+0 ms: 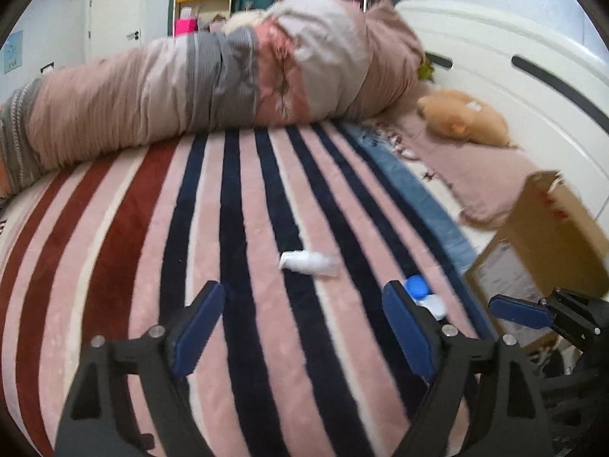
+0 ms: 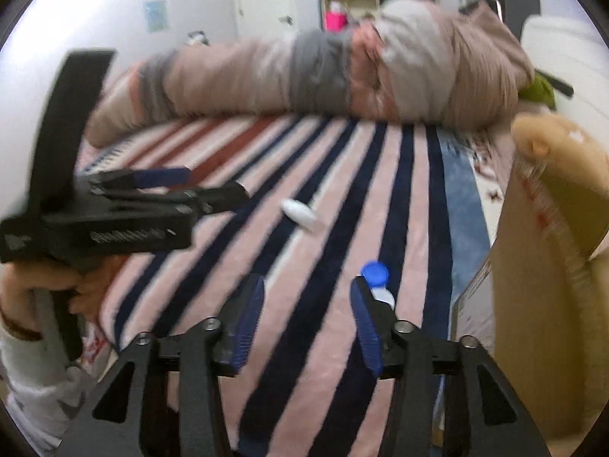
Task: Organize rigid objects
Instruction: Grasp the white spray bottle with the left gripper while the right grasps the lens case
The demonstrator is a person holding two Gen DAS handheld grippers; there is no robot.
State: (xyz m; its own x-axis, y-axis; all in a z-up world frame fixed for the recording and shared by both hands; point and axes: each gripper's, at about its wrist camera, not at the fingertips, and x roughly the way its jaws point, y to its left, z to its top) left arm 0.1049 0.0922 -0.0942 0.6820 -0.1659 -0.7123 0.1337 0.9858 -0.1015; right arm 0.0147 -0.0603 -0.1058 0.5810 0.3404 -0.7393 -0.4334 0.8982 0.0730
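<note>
A plush blanket striped in pink, navy and dark red (image 1: 266,190) is spread over the bed, and two small items are seen lying on it. A small white plastic bottle (image 1: 309,262) lies on its side on a pink stripe, well ahead of both tools. A white bottle with a round blue cap (image 2: 376,280) lies near the right gripper's (image 2: 308,321) right finger (whether they touch cannot be told). That gripper is held spread wide with nothing between its blue pads. The left gripper (image 1: 304,327) is likewise held wide apart and empty above the stripes. A brown cardboard box (image 1: 548,243) stands at the blanket's right edge, and a rolled pink-and-grey duvet (image 1: 213,83) lies along the far side.
</note>
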